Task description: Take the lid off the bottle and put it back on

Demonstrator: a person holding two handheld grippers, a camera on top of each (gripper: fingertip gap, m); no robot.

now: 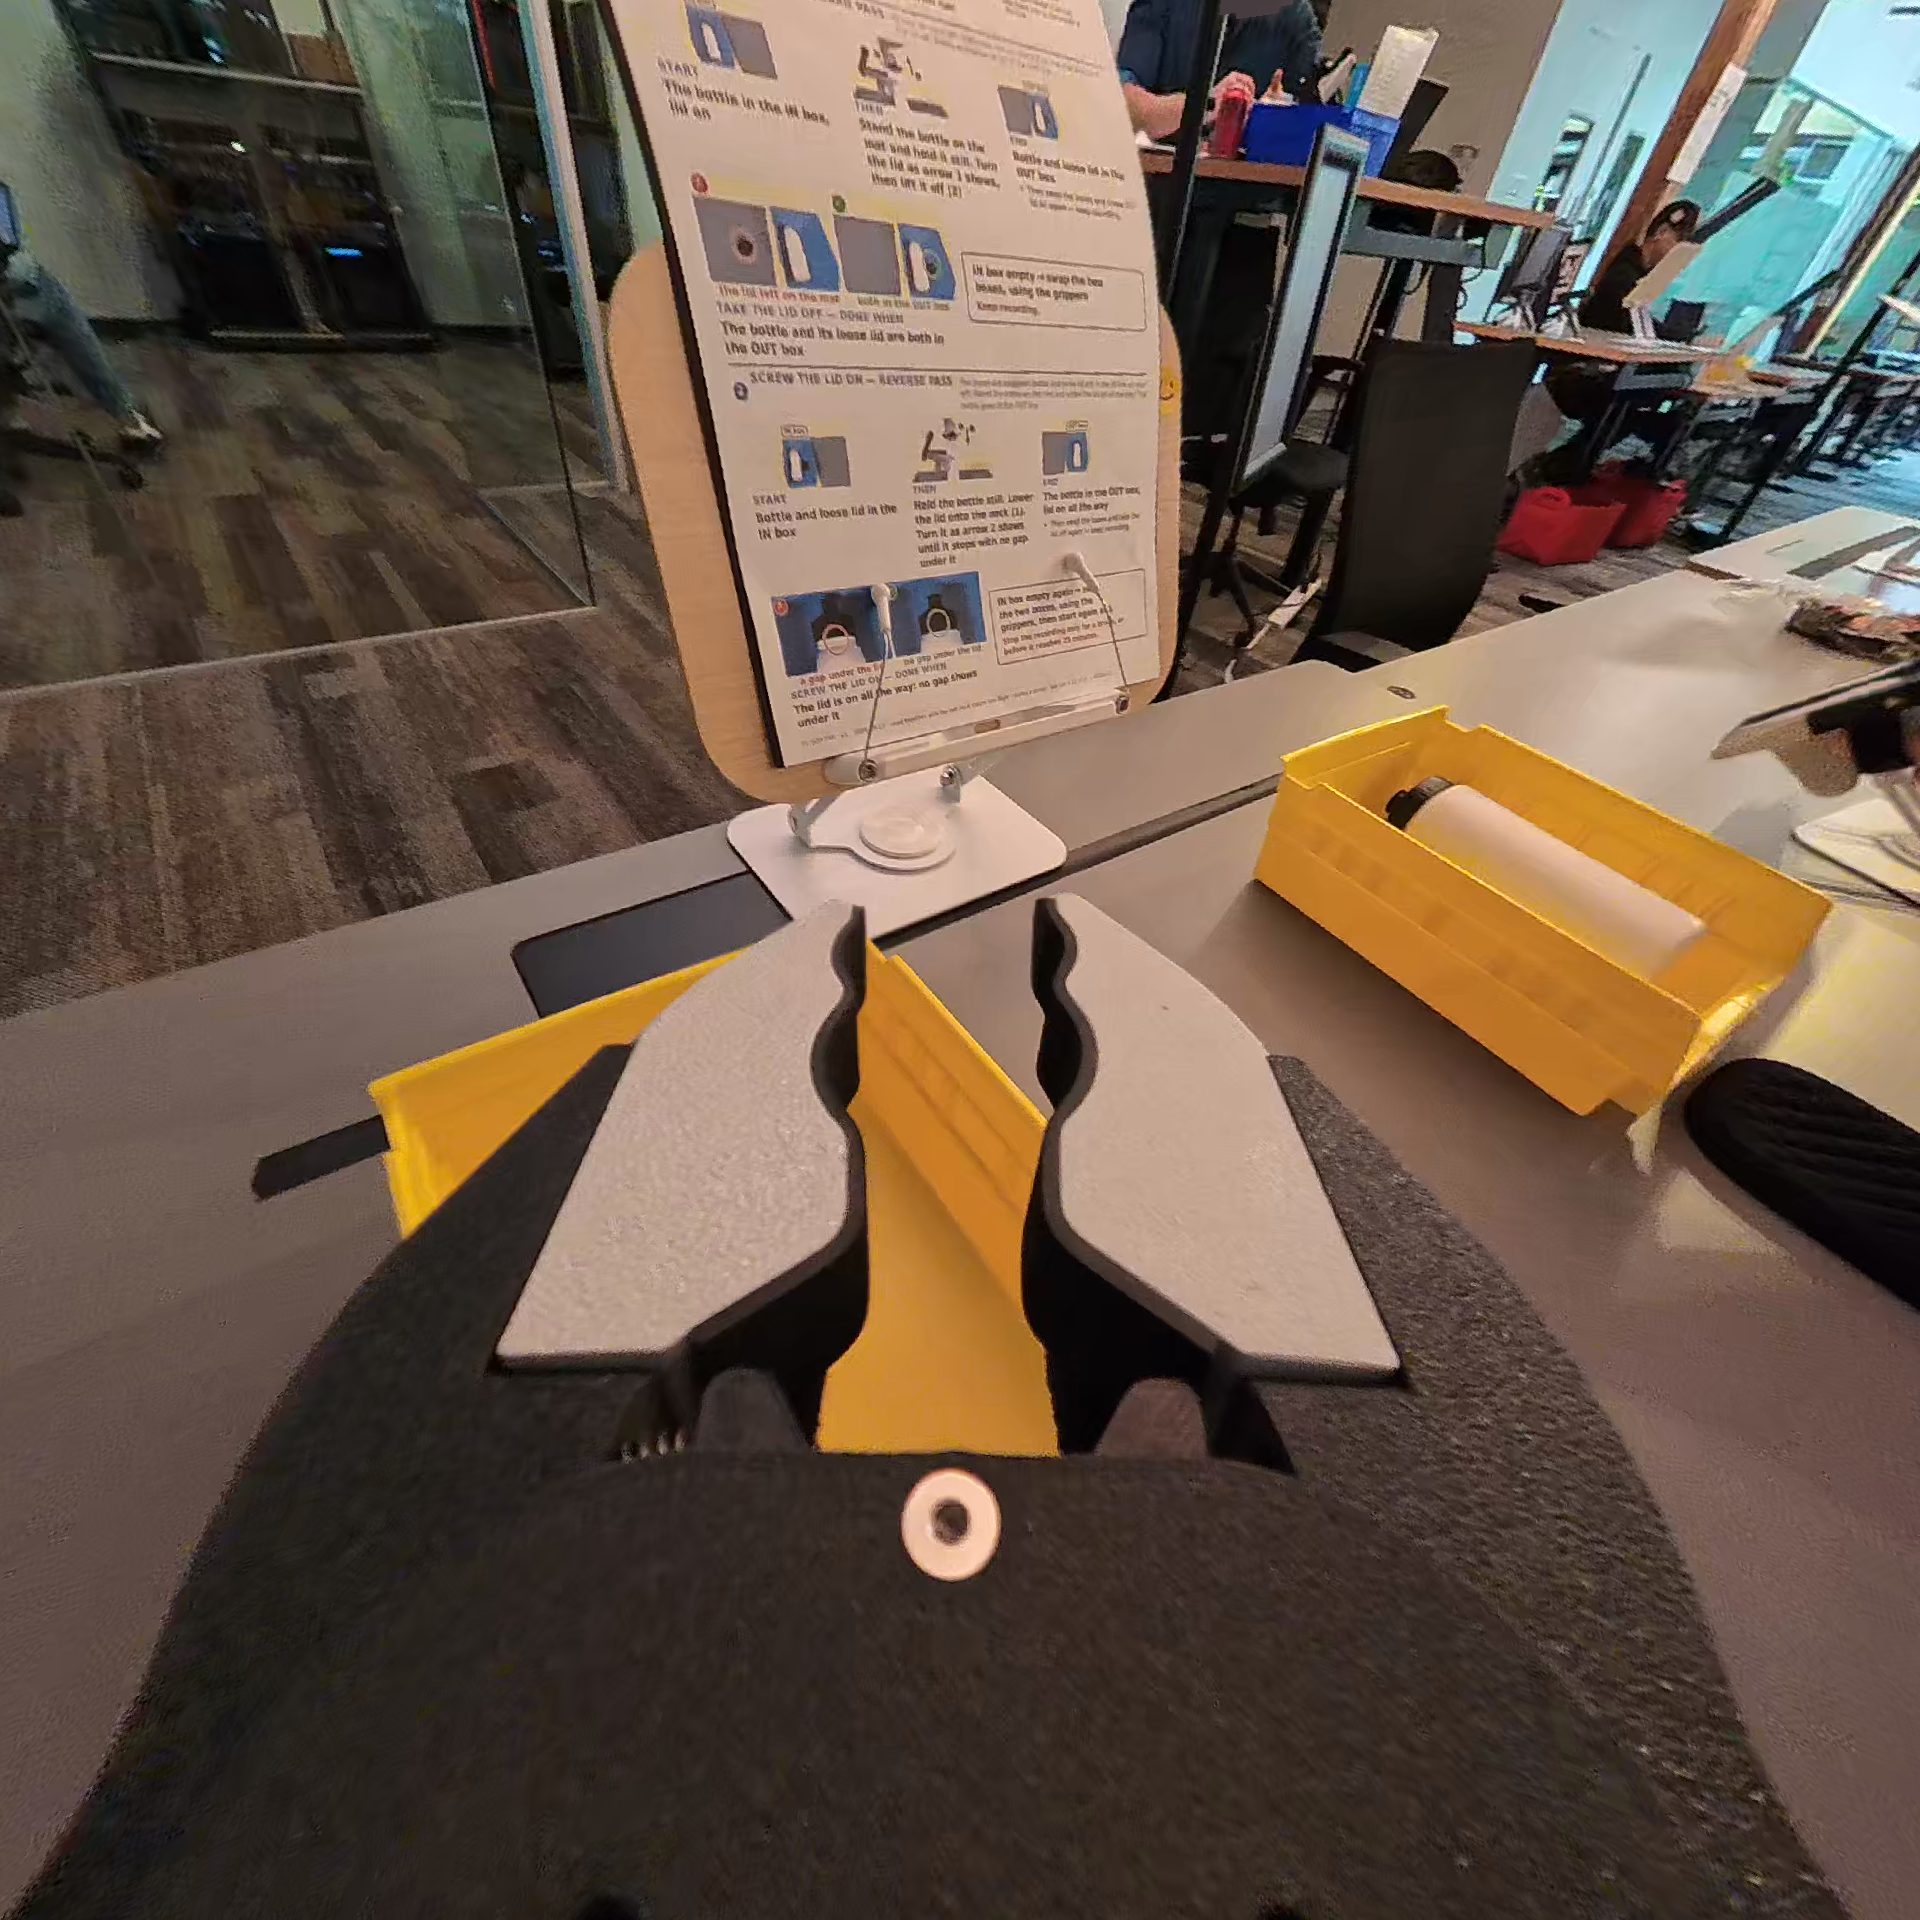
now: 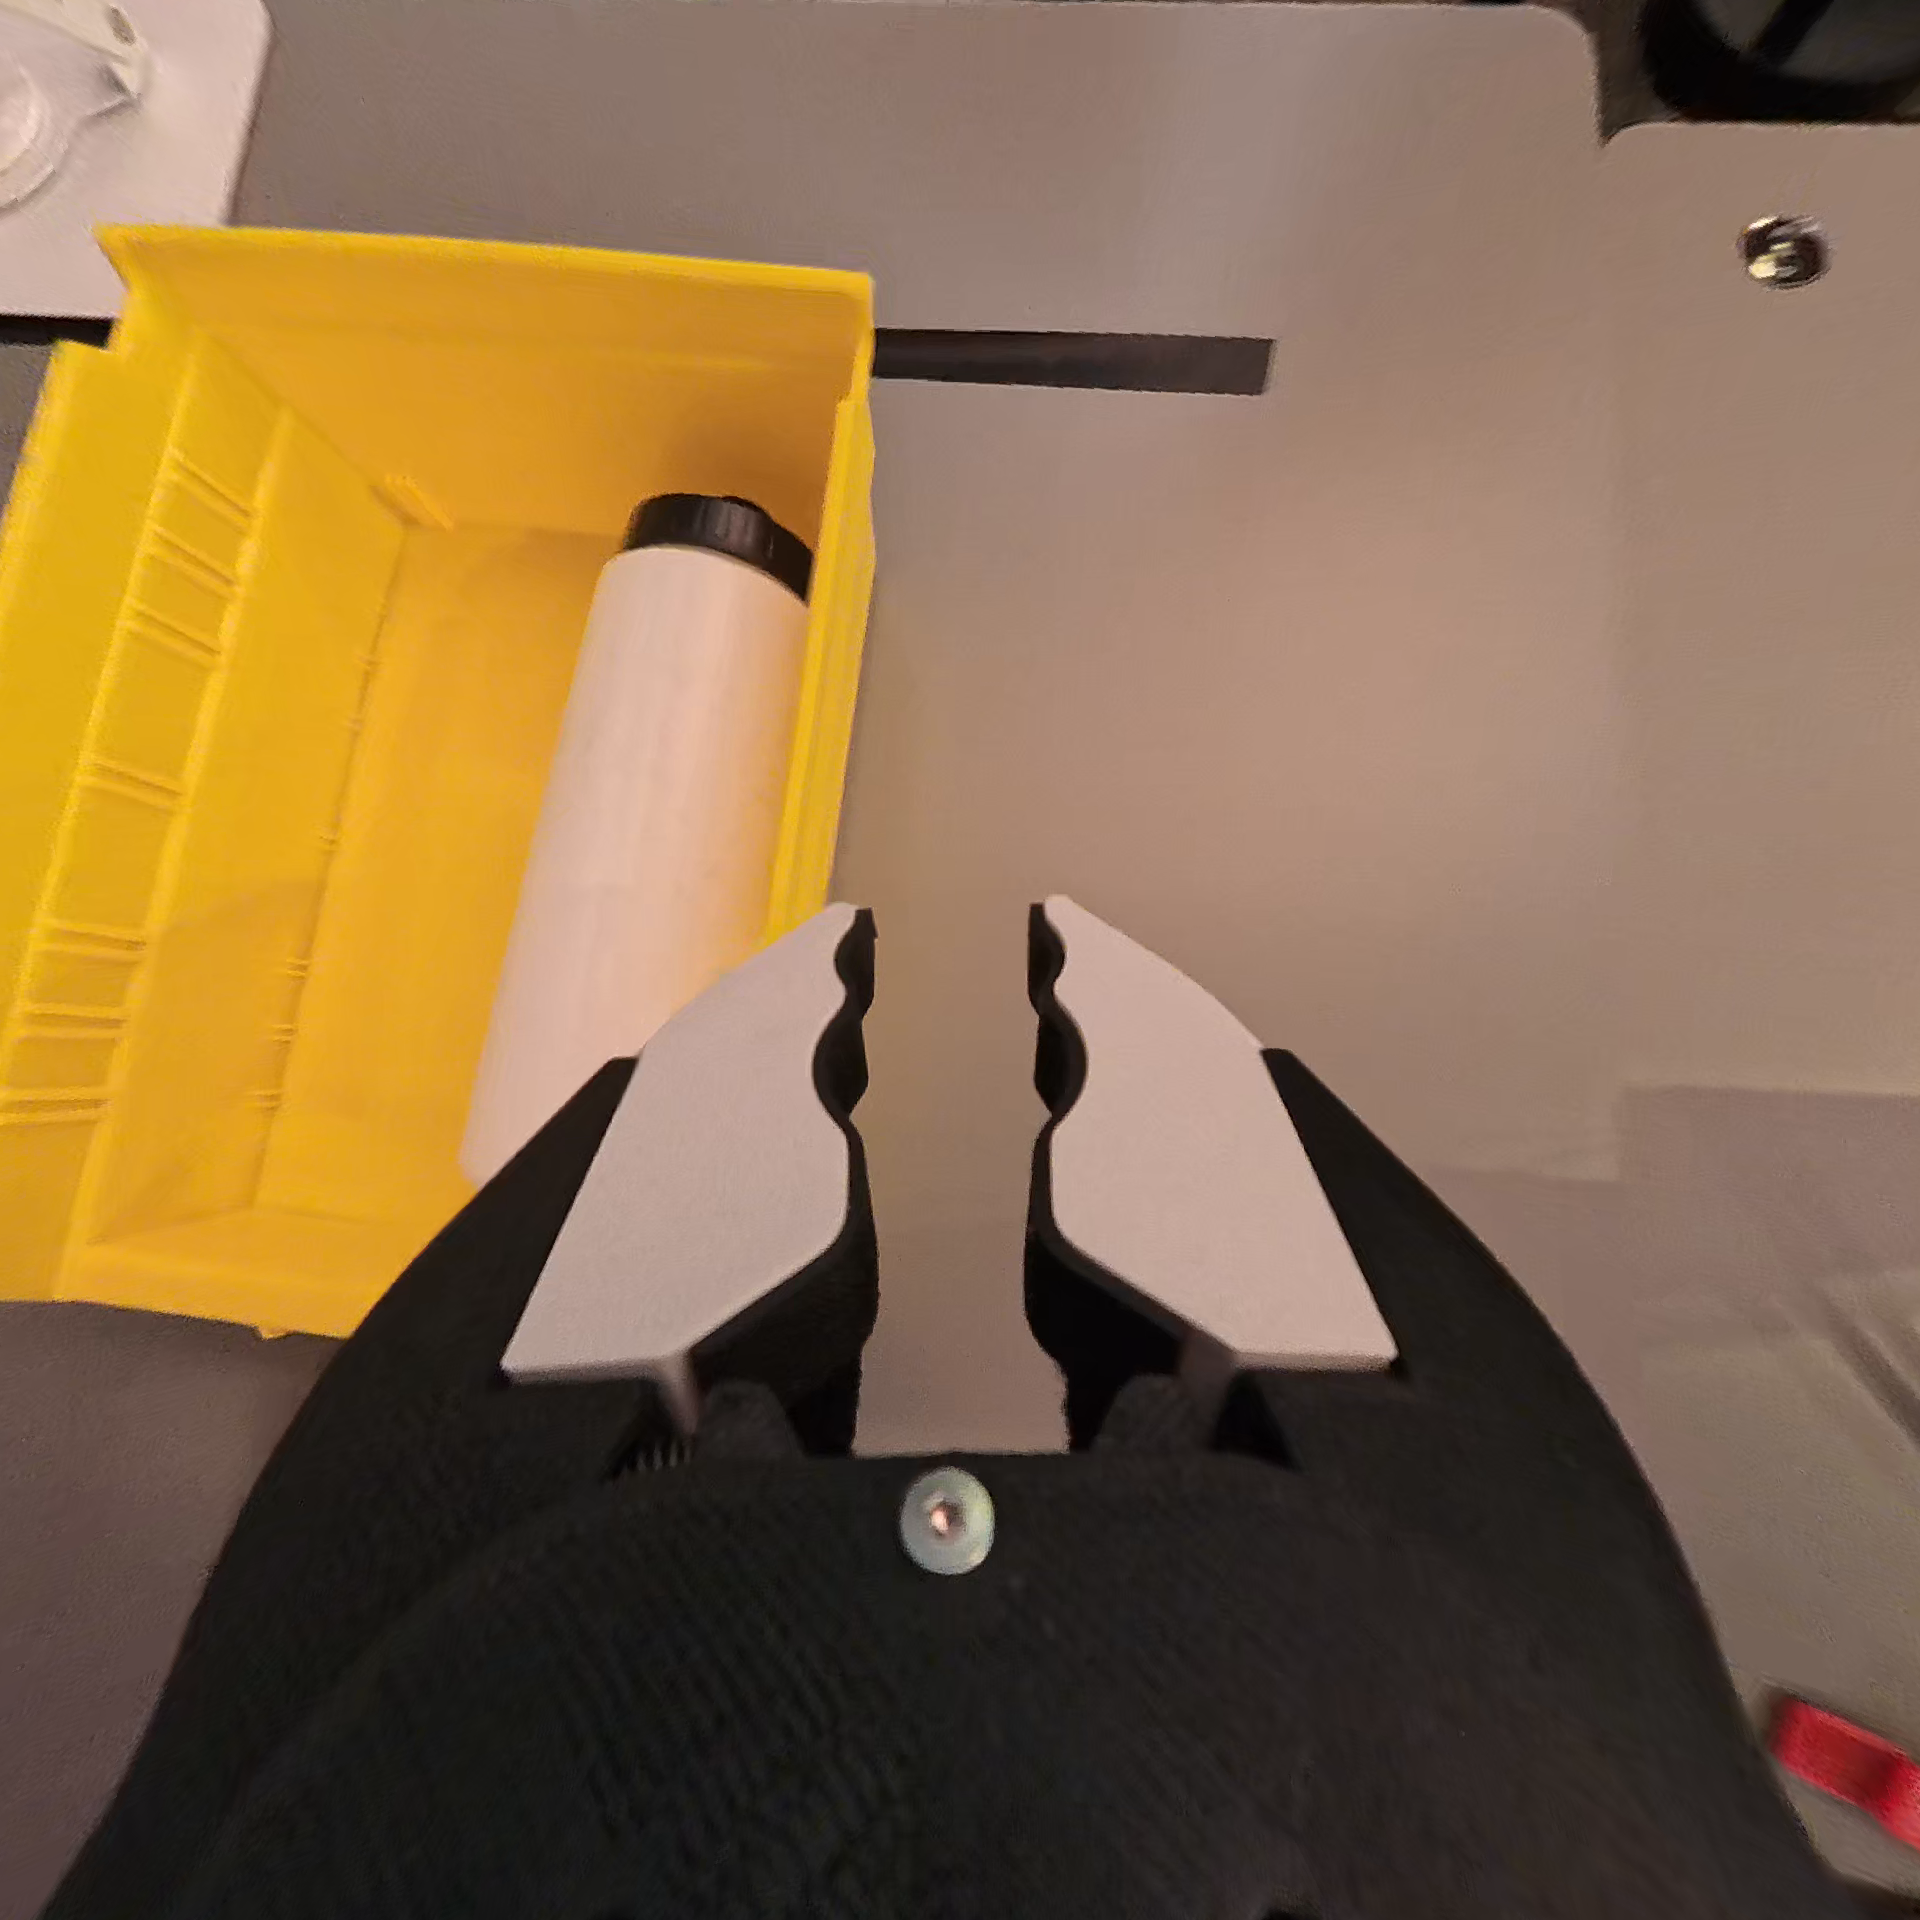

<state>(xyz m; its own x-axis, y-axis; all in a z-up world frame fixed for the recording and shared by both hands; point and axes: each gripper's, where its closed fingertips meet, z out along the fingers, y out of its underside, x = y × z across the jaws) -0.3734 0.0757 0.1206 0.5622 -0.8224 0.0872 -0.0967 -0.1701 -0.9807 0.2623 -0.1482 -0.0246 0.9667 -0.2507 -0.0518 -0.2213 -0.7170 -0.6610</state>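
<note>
Grey tabletop (image 2: 1351, 727), smooth and matt, carries everything noted below. On it, in the left wrist view, a second yellow bin (image 1: 935, 1091) sits directly beneath the left gripper (image 1: 948, 935); what shows of its interior is bare. An instruction sheet on a stand (image 1: 914, 364) rises at the far edge of the table, with a dark mat (image 1: 644, 935) lying flat before it.

To the right stands the yellow bin (image 2: 468, 301) holding the task item. Inside it the white bottle (image 2: 655, 831) lies on its side against the right-hand wall, base toward the camera. Its black lid (image 2: 722, 535) is seated on the neck at the far end, ribbed around its edge.

Right gripper (image 2: 951, 925) hovers over bare table just beside the bin's right wall, jaws moderately parted, nothing between them. Left gripper likewise stands part open and empty.

Assessment: the bottle appears rigid, smooth-walled and cylindrical, so it is likely to roll and to slip under a light pinch. Weight cannot be judged; contents are not visible. The best hold is judged to be across the mid-body, jaws square to the long axis, with the wavy pads bearing on the curve. The lid's ribbing should give good purchase for turning once the body is held upright and steady.
</note>
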